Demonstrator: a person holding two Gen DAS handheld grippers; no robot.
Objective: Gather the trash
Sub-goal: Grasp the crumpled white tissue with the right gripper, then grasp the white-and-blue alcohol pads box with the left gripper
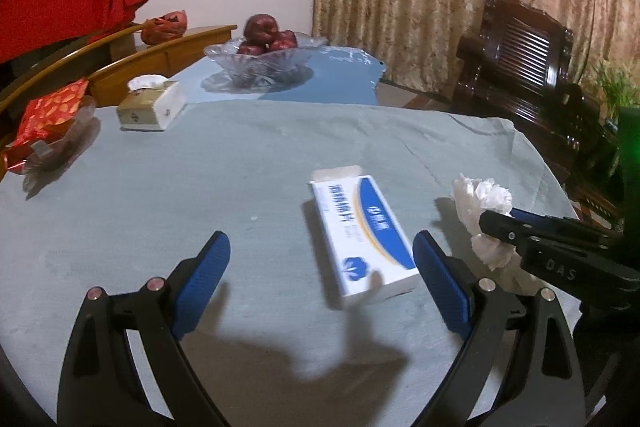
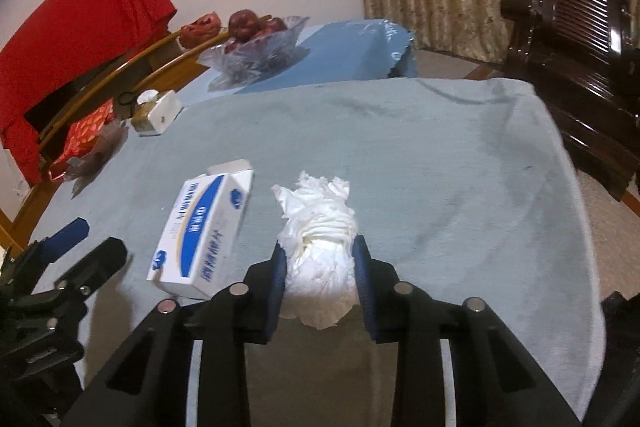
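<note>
A white and blue carton box (image 1: 362, 233) lies on the grey tablecloth (image 1: 200, 187), its flap open at the far end. My left gripper (image 1: 322, 251) is open above the cloth, and the box's near end sits between its fingers, closer to the right one. My right gripper (image 2: 320, 263) is shut on a crumpled white tissue (image 2: 320, 239), seen also in the left wrist view (image 1: 482, 211). The box lies just left of the tissue in the right wrist view (image 2: 204, 235). The left gripper also shows at the left edge there (image 2: 80, 247).
At the far left stand a tissue box (image 1: 150, 105), a red snack packet in a clear dish (image 1: 48, 123) and a glass bowl of red apples (image 1: 264, 55). A dark wooden chair (image 1: 532, 67) stands beyond the table's right edge. A curtain hangs behind.
</note>
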